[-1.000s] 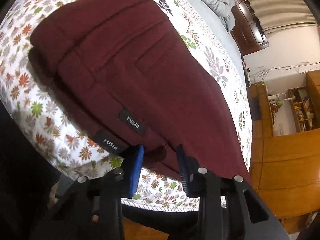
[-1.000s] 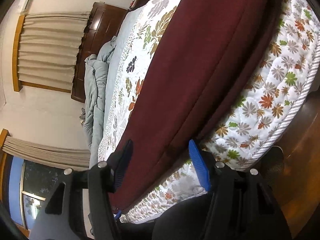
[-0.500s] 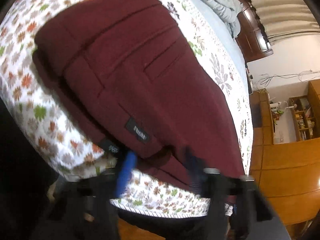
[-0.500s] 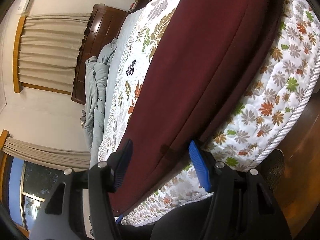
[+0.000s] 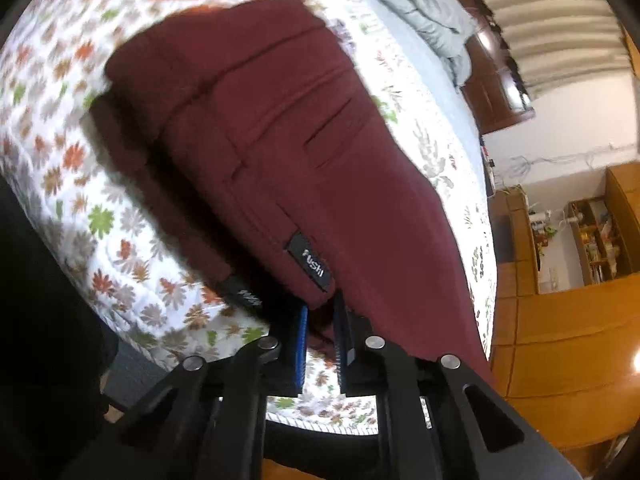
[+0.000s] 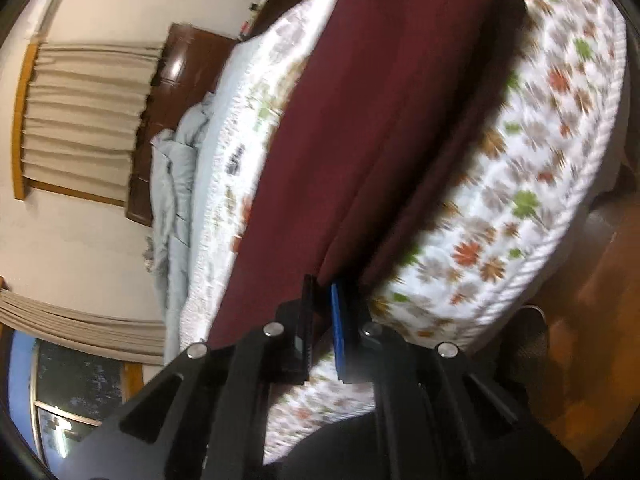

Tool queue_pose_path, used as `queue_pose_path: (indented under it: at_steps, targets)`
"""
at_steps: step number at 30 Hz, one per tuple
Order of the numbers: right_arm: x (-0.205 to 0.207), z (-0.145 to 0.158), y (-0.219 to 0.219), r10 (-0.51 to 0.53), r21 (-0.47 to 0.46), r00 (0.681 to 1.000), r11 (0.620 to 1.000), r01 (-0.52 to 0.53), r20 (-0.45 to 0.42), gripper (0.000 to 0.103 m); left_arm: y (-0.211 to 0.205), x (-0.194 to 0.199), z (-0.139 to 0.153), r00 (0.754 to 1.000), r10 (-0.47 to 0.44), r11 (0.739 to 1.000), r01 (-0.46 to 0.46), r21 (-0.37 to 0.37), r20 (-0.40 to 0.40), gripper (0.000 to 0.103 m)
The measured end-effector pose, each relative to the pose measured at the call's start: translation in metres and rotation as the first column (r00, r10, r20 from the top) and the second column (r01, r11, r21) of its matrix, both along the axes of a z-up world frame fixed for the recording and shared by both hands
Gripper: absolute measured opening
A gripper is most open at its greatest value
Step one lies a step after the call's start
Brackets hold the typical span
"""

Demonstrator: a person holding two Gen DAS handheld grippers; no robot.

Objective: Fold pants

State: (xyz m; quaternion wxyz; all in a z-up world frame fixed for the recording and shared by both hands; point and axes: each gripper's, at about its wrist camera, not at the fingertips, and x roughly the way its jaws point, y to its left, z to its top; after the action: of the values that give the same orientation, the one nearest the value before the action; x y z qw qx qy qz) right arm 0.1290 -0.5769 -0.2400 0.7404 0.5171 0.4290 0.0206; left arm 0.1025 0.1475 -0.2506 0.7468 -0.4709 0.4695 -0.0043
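Maroon pants (image 5: 304, 160) lie lengthwise on a floral quilt (image 5: 60, 184), folded so one leg lies over the other, with black labels at the near edge. My left gripper (image 5: 320, 320) is shut on the near edge of the pants at the waist end. The pants also show in the right wrist view (image 6: 360, 120). My right gripper (image 6: 320, 300) is shut on the near edge of the pants toward the leg end and lifts it off the quilt (image 6: 520, 200).
A rumpled grey blanket (image 5: 420, 4) lies at the far side of the bed, by a dark wooden headboard (image 6: 176, 80). Wooden cabinets and shelves (image 5: 580, 300) stand past the bed's end. Curtains (image 6: 80, 120) hang behind.
Both grippers were open around the near edge of the pants. Both have closed on the fabric and begun to lift it.
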Motion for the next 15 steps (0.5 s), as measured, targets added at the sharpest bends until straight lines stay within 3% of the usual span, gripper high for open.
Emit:
queue_pose_path:
  at_steps: [3,5,7,12,13,14,15]
  targets:
    - [-0.001,-0.002,-0.003,0.002,0.052,1.000,0.999,-0.003,0.019,0.010,-0.002,-0.001,-0.003,1.000,-0.004,1.000,0.004,0.016,-0.006,0.011]
    - [-0.007,0.005,-0.012,-0.014,0.067,0.999,0.998,0.011,0.047,0.030,-0.003,0.000,0.000,1.000,-0.004,1.000,0.005,-0.005,0.006,0.014]
    - [-0.016,0.015,-0.028,-0.081,0.021,0.995,0.997,0.080,0.055,0.042,0.000,0.000,0.003,1.000,-0.013,1.000,0.013,-0.014,0.024,0.017]
    - [-0.017,0.016,-0.056,-0.176,0.051,0.983,0.984,0.173,0.058,0.046,-0.008,-0.005,0.014,0.998,-0.043,0.999,0.043,0.018,0.041,0.048]
    - [-0.016,0.015,-0.058,-0.175,0.044,0.983,0.984,0.172,0.062,0.043,-0.010,-0.004,0.017,0.997,-0.054,0.998,0.052,0.040,0.048,0.049]
    - [-0.015,0.011,-0.061,-0.183,0.030,0.981,0.983,0.182,0.060,0.018,-0.010,-0.003,0.019,0.997,-0.058,0.997,0.055,0.053,0.050,0.049]
    - [-0.014,0.006,-0.061,-0.190,0.016,0.981,0.982,0.189,0.038,0.002,-0.011,-0.001,0.021,0.997,-0.060,0.997,0.057,0.057,0.051,0.049]
